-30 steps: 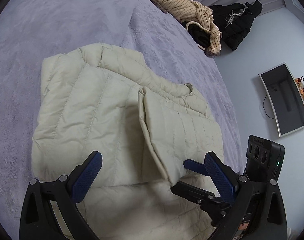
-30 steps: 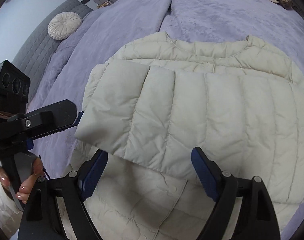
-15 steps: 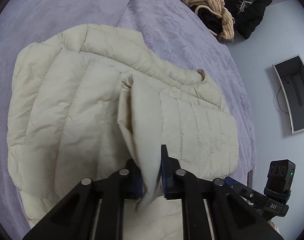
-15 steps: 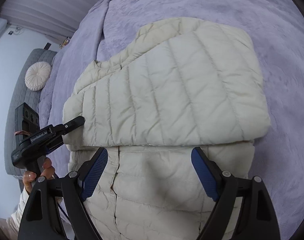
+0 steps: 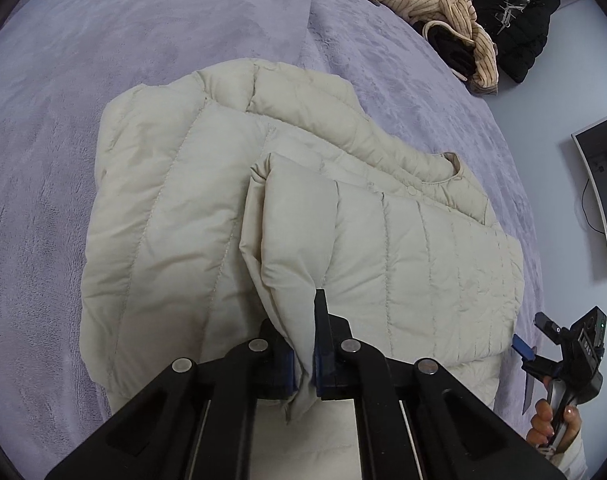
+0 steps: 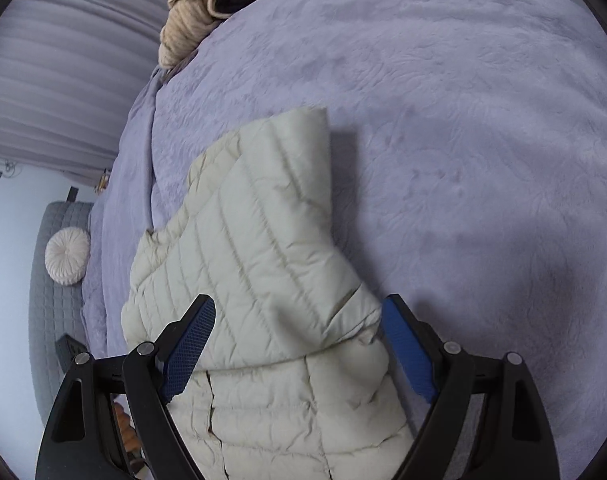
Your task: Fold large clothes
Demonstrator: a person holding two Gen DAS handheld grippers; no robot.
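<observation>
I'm pinching the jacket (image 5: pixel 175 216) flap in the left gripper (image 5: pixel 303 354), right gripper (image 6: pixel 299 354) gaping over the lower-centre hem; next I'd clamp there.

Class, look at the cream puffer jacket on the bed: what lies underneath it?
Under the cream puffer jacket only the lilac bedspread shows, all round its edges. Anything beneath its folded layers is covered and cannot be seen.

No legible text; marks on right gripper (image 5: pixel 529 372) too small.
</observation>
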